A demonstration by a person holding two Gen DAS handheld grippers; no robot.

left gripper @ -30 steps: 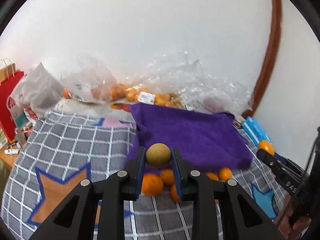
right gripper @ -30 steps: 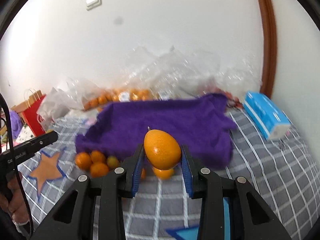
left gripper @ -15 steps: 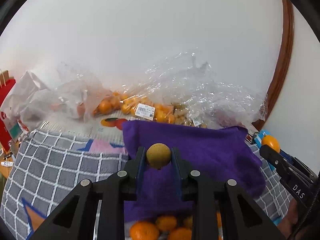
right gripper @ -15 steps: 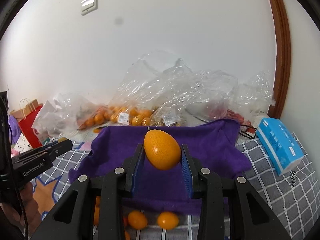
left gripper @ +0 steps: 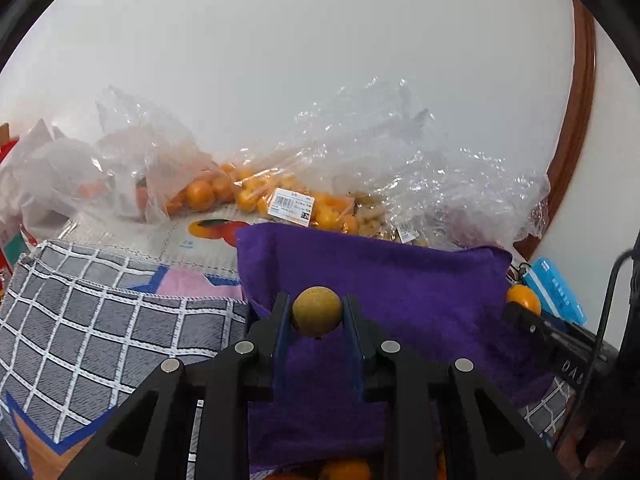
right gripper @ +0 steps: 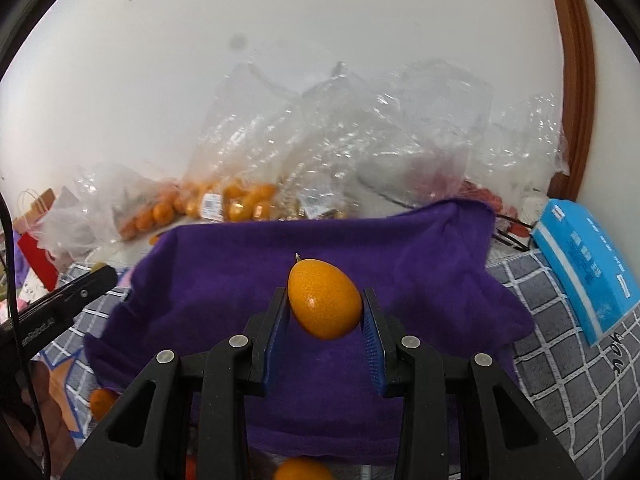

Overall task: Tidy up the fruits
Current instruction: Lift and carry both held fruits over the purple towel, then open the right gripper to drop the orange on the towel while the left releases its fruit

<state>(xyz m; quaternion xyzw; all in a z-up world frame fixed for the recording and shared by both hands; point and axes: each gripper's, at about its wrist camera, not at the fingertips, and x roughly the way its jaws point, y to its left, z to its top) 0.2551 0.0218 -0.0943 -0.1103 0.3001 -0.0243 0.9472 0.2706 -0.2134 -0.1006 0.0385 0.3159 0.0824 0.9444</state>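
My left gripper (left gripper: 317,316) is shut on a small round yellow-brown fruit (left gripper: 317,311), held above the purple towel (left gripper: 400,280). My right gripper (right gripper: 325,308) is shut on an egg-shaped orange fruit (right gripper: 323,298), also over the purple towel (right gripper: 420,264). In the left wrist view the right gripper's tip (left gripper: 532,322) shows at the right edge with its orange fruit (left gripper: 524,298). In the right wrist view the left gripper (right gripper: 64,296) reaches in from the left. Loose oranges (right gripper: 102,402) lie on the checked cloth at the towel's near edge.
Clear plastic bags of small oranges (left gripper: 248,192) and crumpled empty bags (right gripper: 400,136) line the wall behind the towel. A blue tissue pack (right gripper: 588,264) lies right of the towel. A grey checked cloth (left gripper: 100,320) covers the surface. A red paper bag (right gripper: 36,252) stands far left.
Both grippers have carried their fruits forward, from the loose oranges at the towel's near edge to above the towel. The bags at the wall look closer. Both grips are unchanged.
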